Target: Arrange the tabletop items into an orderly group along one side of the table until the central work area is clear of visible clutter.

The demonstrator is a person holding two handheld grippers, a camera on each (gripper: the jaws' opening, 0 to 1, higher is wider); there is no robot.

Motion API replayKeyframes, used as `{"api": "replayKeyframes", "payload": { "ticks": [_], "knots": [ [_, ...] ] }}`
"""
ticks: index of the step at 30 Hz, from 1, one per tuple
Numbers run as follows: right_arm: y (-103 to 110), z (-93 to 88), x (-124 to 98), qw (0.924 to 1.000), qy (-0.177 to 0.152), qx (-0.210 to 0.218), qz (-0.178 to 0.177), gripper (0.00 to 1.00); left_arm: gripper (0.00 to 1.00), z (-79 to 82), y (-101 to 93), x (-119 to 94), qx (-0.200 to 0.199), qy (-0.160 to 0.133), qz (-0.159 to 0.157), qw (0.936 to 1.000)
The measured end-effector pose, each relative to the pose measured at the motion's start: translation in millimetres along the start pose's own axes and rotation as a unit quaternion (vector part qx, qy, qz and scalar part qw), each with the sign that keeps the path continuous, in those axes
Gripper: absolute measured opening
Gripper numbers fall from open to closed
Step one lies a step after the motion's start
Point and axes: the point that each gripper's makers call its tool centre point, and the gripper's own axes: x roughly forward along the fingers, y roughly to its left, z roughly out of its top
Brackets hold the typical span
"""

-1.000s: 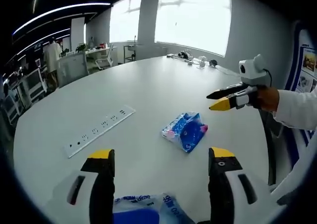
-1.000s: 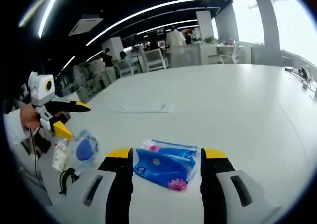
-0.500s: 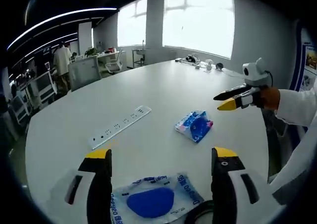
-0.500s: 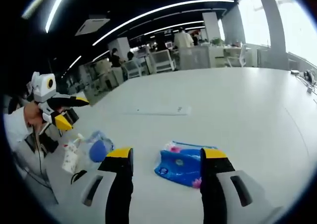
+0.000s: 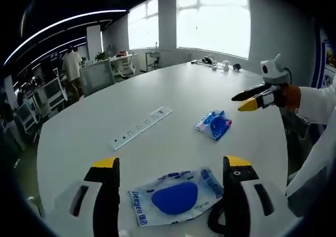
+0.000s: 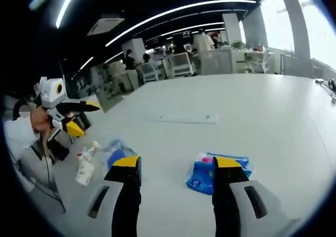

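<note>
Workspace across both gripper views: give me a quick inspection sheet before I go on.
Surface: round white table, middle mostly bare.
Job's things: clear plastic pouch with a blue oval inside lying flat between the left gripper's jaws; blue flowered tissue pack further out; small white bottle with a label lying near the table edge beside the pouch.
Clutter: long white power strip lying flat; small items at the far edge by the window, too small to identify.
Grippers: left gripper open, holding nothing; right gripper open, above the table, holding nothing.
Cables: black cable by the pouch.
Surroundings: office desks, chairs, people standing behind.
</note>
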Motion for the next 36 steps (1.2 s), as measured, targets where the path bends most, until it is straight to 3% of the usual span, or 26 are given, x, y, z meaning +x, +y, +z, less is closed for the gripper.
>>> {"api": "replayKeyframes", "payload": {
  "ticks": [14,26,36],
  "knots": [
    [46,-14.2,14,0.9993,0.018,0.000,0.032,0.53,0.83,-21.8,28.4,-27,-0.015,0.007,0.014,0.9998],
    [86,-33.8,30,0.9978,0.037,0.013,0.053,0.52,0.82,-45.5,43.7,-32,-0.027,0.023,0.014,0.9993],
    [106,-56.0,44,0.9959,0.061,0.019,0.065,0.52,0.80,-64.3,59.7,-25,-0.033,0.040,0.013,0.9986]
  ]
}}
